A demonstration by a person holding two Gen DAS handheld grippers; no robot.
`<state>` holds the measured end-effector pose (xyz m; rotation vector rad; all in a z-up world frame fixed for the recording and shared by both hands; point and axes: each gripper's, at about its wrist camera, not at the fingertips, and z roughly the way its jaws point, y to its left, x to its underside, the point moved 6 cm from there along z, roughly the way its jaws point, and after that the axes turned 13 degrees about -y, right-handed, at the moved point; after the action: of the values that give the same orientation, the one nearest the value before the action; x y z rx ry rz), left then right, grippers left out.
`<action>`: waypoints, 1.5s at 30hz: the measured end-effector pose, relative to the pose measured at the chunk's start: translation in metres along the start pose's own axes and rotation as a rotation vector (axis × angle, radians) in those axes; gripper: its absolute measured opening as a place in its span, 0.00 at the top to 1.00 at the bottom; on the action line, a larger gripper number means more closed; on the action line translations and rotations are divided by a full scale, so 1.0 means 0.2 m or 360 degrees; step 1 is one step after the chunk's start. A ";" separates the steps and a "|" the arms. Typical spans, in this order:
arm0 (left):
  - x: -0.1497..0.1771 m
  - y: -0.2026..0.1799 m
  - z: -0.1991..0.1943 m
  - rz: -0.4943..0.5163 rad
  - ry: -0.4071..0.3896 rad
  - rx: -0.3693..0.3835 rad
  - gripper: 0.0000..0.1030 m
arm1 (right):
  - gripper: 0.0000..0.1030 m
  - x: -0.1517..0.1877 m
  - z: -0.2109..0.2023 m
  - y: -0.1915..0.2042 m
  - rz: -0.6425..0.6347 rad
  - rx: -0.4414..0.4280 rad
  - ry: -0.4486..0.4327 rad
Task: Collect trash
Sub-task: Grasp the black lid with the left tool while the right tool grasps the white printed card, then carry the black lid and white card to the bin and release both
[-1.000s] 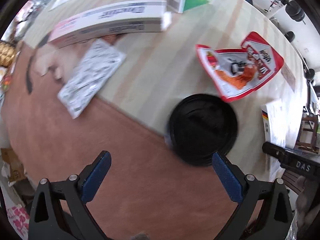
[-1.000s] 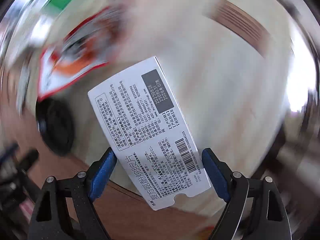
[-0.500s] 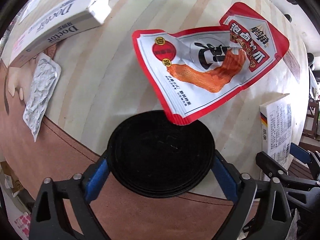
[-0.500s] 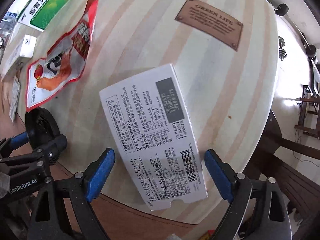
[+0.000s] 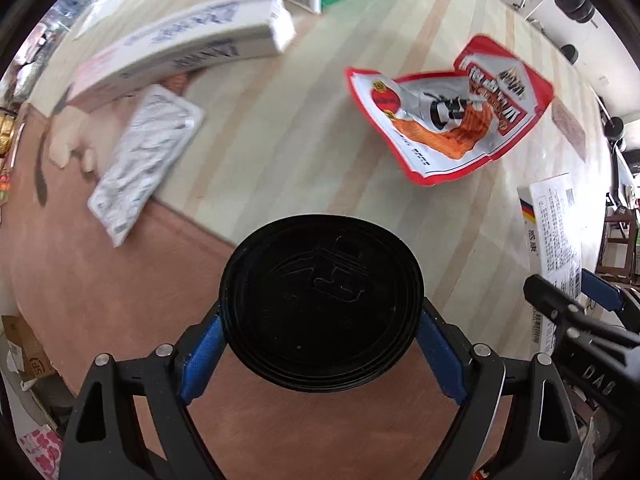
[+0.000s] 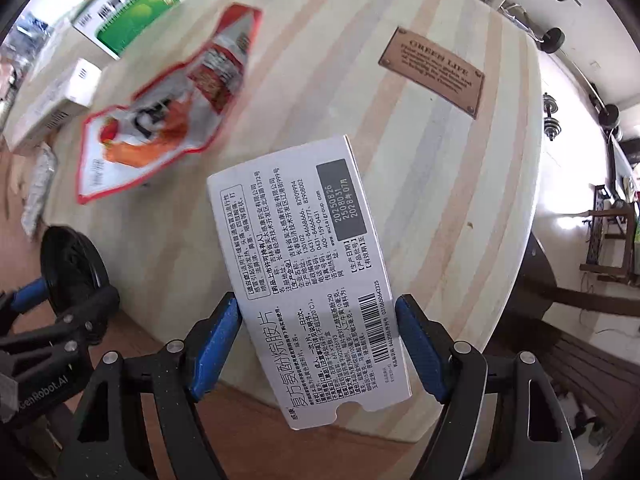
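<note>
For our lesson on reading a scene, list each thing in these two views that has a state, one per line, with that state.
left gripper: shut on the black lid.
black lid: gripped at its rim, top up.
right gripper: shut on the white medicine box.
white medicine box: held, print up.
red snack pouch: lying crumpled on the table.
blister pack: lying flat.
long white box: lying, end flap open.

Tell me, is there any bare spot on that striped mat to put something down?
Yes. The widest bare stretch lies between the red snack pouch and the brown leather label, running down past the held white medicine box toward the mat's right edge. Another lies between the foil blister pack and the pouch. The far left is crowded with the long white box and green box.
</note>
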<state>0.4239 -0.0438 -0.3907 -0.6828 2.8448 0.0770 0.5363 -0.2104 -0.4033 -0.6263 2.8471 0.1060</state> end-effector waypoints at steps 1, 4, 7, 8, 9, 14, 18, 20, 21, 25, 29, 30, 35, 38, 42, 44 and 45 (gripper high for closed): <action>0.01 0.02 -0.04 -0.0002 -0.0027 0.0000 0.14 | 0.23 0.00 -0.04 0.02 0.0018 -0.0011 -0.0017; 0.06 0.12 -0.19 -0.0039 -0.0120 0.0005 0.14 | 0.23 0.00 -0.16 0.06 0.0058 -0.0054 -0.0053; 0.11 0.23 -0.35 -0.0094 -0.0209 0.0008 0.14 | 0.23 0.03 -0.26 0.13 0.0081 -0.0095 -0.0094; 0.13 0.27 -0.40 -0.0110 -0.0238 0.0006 0.14 | 0.23 0.04 -0.30 0.17 0.0084 -0.0111 -0.0104; 0.14 0.29 -0.44 -0.0123 -0.0264 0.0006 0.14 | 0.23 0.07 -0.35 0.22 0.0081 -0.0130 -0.0119; 0.24 0.57 -0.66 -0.0221 -0.0421 -0.0004 0.14 | 0.23 0.23 -0.50 0.44 0.0042 -0.0220 -0.0183; 0.41 0.80 -0.79 -0.0323 -0.0504 0.0001 0.14 | 0.23 0.40 -0.61 0.66 -0.0034 -0.0292 -0.0228; 0.55 0.94 -0.85 -0.0387 -0.0539 0.0002 0.14 | 0.23 0.53 -0.69 0.83 -0.0080 -0.0331 -0.0247; 0.61 0.99 -0.86 -0.0410 -0.0548 0.0001 0.14 | 0.23 0.59 -0.73 0.90 -0.0095 -0.0349 -0.0254; 1.00 1.33 -0.93 -0.0566 -0.0558 -0.0011 0.14 | 0.23 0.89 -0.81 1.23 -0.0193 -0.0425 -0.0237; 1.37 1.63 -0.87 -0.0730 -0.0477 -0.0049 0.14 | 0.23 1.24 -0.82 1.57 -0.0331 -0.0474 -0.0155; 1.45 1.69 -0.84 -0.0777 -0.0445 -0.0055 0.14 | 0.23 1.35 -0.79 1.66 -0.0377 -0.0481 -0.0120; 1.89 2.03 -0.59 -0.1090 -0.0270 -0.0051 0.14 | 0.23 1.74 -0.58 1.99 -0.0542 -0.0513 0.0083; 2.08 2.17 -0.40 -0.1266 -0.0181 -0.0013 0.14 | 0.23 1.96 -0.38 2.14 -0.0601 -0.0530 0.0224; 2.29 2.30 -0.09 -0.1442 -0.0074 0.0089 0.15 | 0.23 2.21 -0.05 2.28 -0.0621 -0.0534 0.0398; 2.39 2.35 0.11 -0.1537 -0.0005 0.0166 0.14 | 0.23 2.31 0.14 2.33 -0.0611 -0.0527 0.0466; 2.45 2.37 0.22 -0.1586 0.0033 0.0207 0.13 | 0.23 2.35 0.22 2.35 -0.0608 -0.0529 0.0497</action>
<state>-0.2083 0.1668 -0.5414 -1.9334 2.1699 -0.2670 -0.0686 0.0301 -0.5449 -1.3509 2.9558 0.4589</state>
